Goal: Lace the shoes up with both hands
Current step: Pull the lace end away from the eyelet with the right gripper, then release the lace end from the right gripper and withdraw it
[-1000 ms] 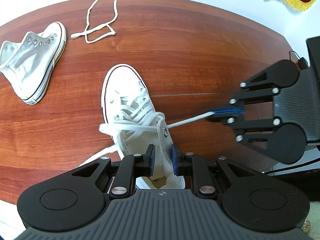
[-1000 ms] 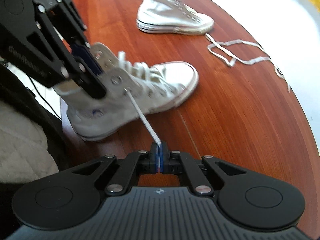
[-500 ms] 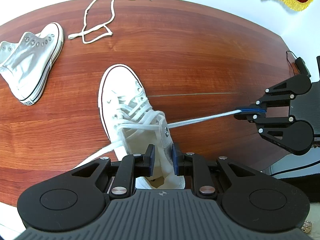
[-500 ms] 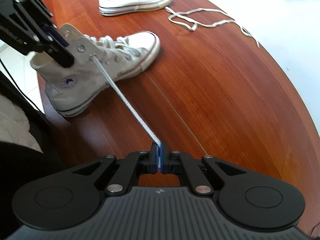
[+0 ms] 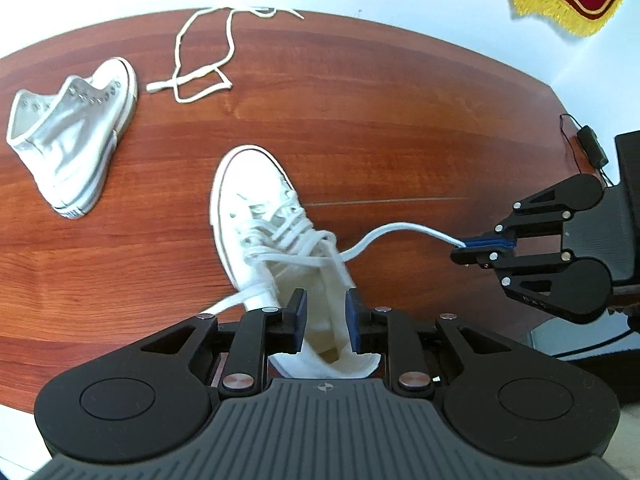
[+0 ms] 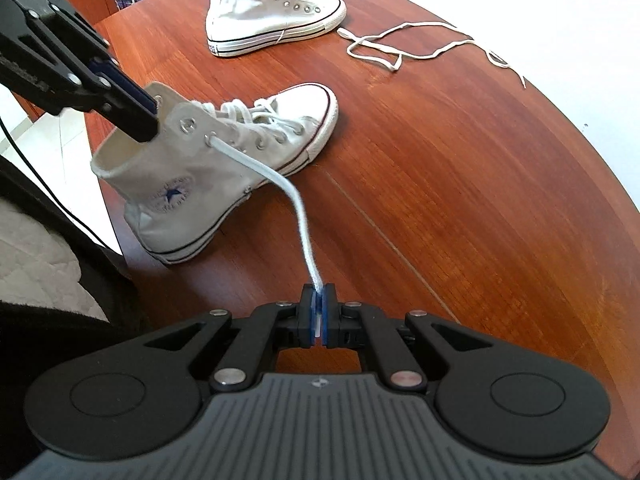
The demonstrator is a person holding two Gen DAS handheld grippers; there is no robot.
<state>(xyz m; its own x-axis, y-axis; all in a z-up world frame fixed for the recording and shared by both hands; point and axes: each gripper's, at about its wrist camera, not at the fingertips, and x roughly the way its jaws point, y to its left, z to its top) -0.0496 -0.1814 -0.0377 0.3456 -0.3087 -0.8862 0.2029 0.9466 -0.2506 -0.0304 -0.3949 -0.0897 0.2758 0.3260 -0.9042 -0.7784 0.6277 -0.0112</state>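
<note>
Left wrist view: the laced high-top sneaker [image 5: 256,216] stands upright on the wooden table [image 5: 400,120], its long axis running from the open collar just under the camera to the rubber toe cap, which points away and slightly left. The left gripper [image 5: 323,316] tilts steeply down over the collar, its blue pads standing apart on either side of the right collar flap; whether they press the canvas cannot be told. The lace end [image 5: 384,236] leaves an upper eyelet and curves slackly rightward to the right gripper [image 5: 466,245], whose fingers lie flat, pointing left, clamped together on the lace tip. The other lace end trails from the left side of the shoe toward the near table edge.

Right wrist view: the right gripper [image 6: 319,308] points down at the table with its pads pinched tight on the lace end [image 6: 280,184], which rises in a bend to an eyelet near the top of the sneaker [image 6: 208,168]. The shoe's toe points up-right. The left gripper [image 6: 150,120] reaches in from the upper left to the collar.

A second, unlaced high-top sneaker [image 6: 272,12] stands at the far side, with a loose shoelace [image 6: 400,44] lying near it.
</note>
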